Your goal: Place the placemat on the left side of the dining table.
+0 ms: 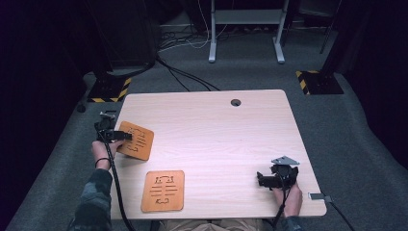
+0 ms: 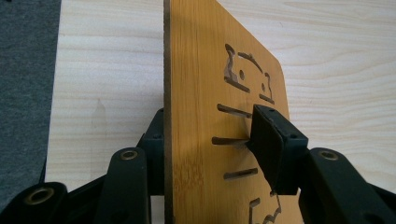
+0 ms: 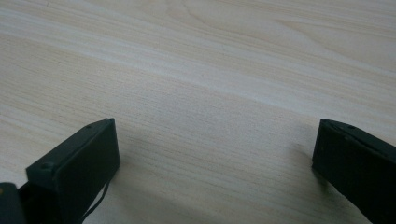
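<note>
1. The left tongs (image 2: 210,154) straddle the left-hand wooden board (image 2: 205,93); the right pad stands just off its face, so they are parted, not clamping.
2. That board sits at the table's (image 1: 216,125) left edge, beside the second board (image 1: 163,190).
3. The right tongs (image 3: 215,163) gape wide, empty, well apart.

No words, numbers or brand names can be read anywhere. The only signs are shapes cut into the two wooden boards on the table (image 1: 221,130). The board near the left edge (image 1: 137,140) has short lines and small curly shapes with dots cut through it, seen close up in the left gripper view (image 2: 205,93). The board near the front edge (image 1: 163,190) has the same kind of lines and curly shapes. On the floor, two black bases carry yellow and black warning stripes (image 1: 126,89).
</note>
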{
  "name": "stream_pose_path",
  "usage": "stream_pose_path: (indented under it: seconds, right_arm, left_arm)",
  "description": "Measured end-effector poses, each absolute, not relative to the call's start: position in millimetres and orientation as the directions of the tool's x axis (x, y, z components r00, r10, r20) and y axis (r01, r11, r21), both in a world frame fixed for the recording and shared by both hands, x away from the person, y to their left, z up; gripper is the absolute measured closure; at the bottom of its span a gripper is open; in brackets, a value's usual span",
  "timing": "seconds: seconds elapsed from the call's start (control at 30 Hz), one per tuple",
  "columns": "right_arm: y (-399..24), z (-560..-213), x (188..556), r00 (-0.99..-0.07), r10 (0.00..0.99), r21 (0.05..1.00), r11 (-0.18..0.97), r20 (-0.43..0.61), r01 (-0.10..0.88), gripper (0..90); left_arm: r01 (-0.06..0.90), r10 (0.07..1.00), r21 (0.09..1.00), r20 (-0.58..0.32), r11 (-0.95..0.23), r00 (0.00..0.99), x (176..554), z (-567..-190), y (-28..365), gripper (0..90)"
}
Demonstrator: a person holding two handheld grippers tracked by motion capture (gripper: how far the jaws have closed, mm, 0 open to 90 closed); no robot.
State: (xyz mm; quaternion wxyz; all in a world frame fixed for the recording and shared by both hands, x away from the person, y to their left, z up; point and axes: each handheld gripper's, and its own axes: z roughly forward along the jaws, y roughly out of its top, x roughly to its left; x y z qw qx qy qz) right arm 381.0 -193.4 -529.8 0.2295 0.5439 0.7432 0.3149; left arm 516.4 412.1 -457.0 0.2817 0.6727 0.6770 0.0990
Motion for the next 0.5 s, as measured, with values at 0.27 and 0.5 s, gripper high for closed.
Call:
stream_pose_path:
  seconds: [0.27, 0.5]
  right_arm:
    - [-193, -530, 381, -0.302, 0.953, 0.718, 0.209, 0.002, 0.664, 0.0]
    - [-193, -530, 381, -0.302, 0.953, 0.717, 0.209, 0.002, 0.664, 0.0]
  left_arm:
    - [0.861, 0.969, 0.505, -0.238, 0.064, 0.068, 517, -459, 414, 49.9]
    - [0.868, 0.965, 0.491, -0.256, 0.075, 0.061, 517, -468, 418, 45.6]
